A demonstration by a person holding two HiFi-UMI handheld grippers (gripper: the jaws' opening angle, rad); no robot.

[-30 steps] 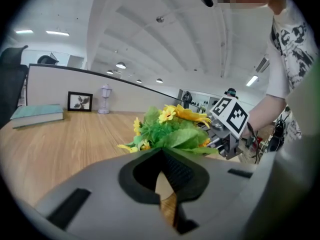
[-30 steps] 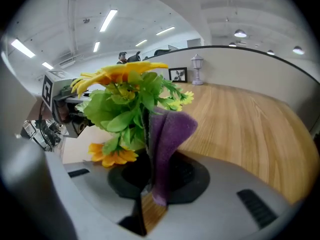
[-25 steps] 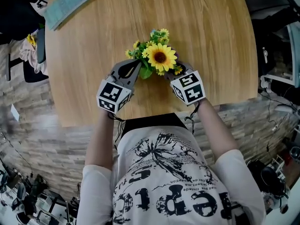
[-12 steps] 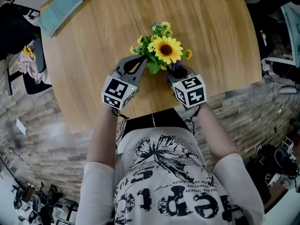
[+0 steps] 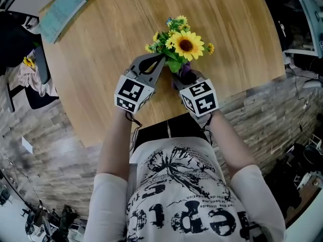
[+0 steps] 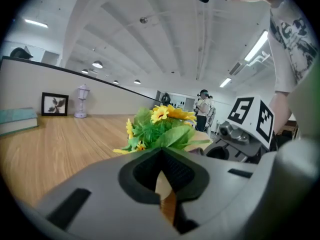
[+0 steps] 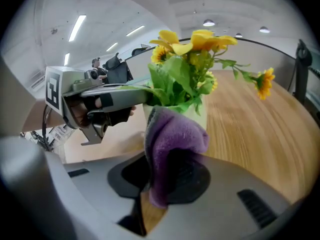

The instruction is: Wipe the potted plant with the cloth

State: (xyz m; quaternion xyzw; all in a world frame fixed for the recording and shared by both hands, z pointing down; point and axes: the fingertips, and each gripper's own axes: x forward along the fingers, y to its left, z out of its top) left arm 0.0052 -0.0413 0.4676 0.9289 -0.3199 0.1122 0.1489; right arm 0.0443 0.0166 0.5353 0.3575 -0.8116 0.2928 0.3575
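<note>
Since a second ago the right hand-held gripper [image 5: 183, 77] has slid from the right of the plant to just below it in the head view, while the left hand-held gripper [image 5: 160, 60] has kept its place at the foliage. The right one is clenched on a purple fleecy cloth [image 7: 172, 134], whose bunched fold stands up past the jaws and touches the pale cream pot [image 7: 201, 117] near its rim. The left one is clamped tight with nothing showing between its jaws; its tips reach into the green leaves at centre frame of the right gripper view, and I cannot tell whether they pinch one.

The potted plant of yellow artificial sunflowers [image 5: 185, 44] stands upright on the round wooden table [image 5: 101, 59], near the lower edge. A teal book [image 5: 60, 11] lies well apart at upper left.

Wiping looks under way on the pot's near wall. To do it well, keep the cloth's fold pressed flat on the pot, sweep round the curve in short strokes, and let the left gripper brace the plant so the light pot neither tips nor skates.
</note>
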